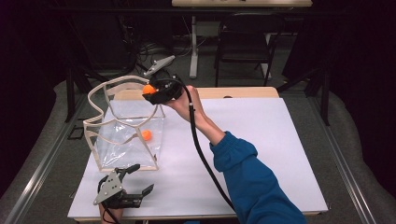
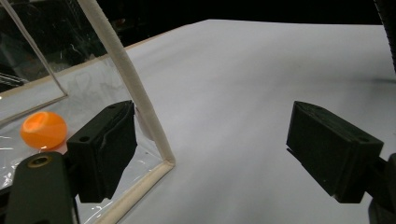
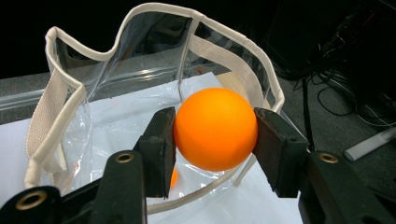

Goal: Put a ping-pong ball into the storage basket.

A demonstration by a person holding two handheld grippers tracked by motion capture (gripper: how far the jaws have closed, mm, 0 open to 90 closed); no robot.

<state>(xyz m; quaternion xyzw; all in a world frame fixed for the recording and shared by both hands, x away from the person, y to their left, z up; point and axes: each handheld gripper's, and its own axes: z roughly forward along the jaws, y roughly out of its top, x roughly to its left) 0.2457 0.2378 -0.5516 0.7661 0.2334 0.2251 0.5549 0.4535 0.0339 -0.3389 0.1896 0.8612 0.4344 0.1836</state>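
1. A person's right hand (image 1: 187,103), in a blue sleeve (image 1: 252,177), holds the right tool (image 1: 150,90) above the far rim of a clear plastic bag (image 1: 122,140) that stands open on a white tabletop (image 1: 261,149); a black cable (image 1: 201,149) trails from this tool along the forearm.
2. The right tool is clamped on an orange ball (image 3: 215,129); in the right gripper view its two black pads press the ball from either side, and the ball hangs over the bag's open mouth, above the cream fabric trim (image 3: 74,93) that runs around the rim.
3. A second orange ball (image 1: 146,135) lies inside the bag on its clear floor; in the left gripper view this ball (image 2: 43,129) looks dented on top.
4. The left tool (image 1: 135,179) rests low at the near left of the tabletop, just in front of the bag's near corner; its jaws stand wide apart with nothing between them, one pad close to the bag's trimmed corner edge (image 2: 140,102); whether it touches is unclear.
5. No brand, label or writing can be read on the bag, the balls or either tool.
6. Beyond the tabletop, in the dark, stands a black folding chair (image 1: 245,42).
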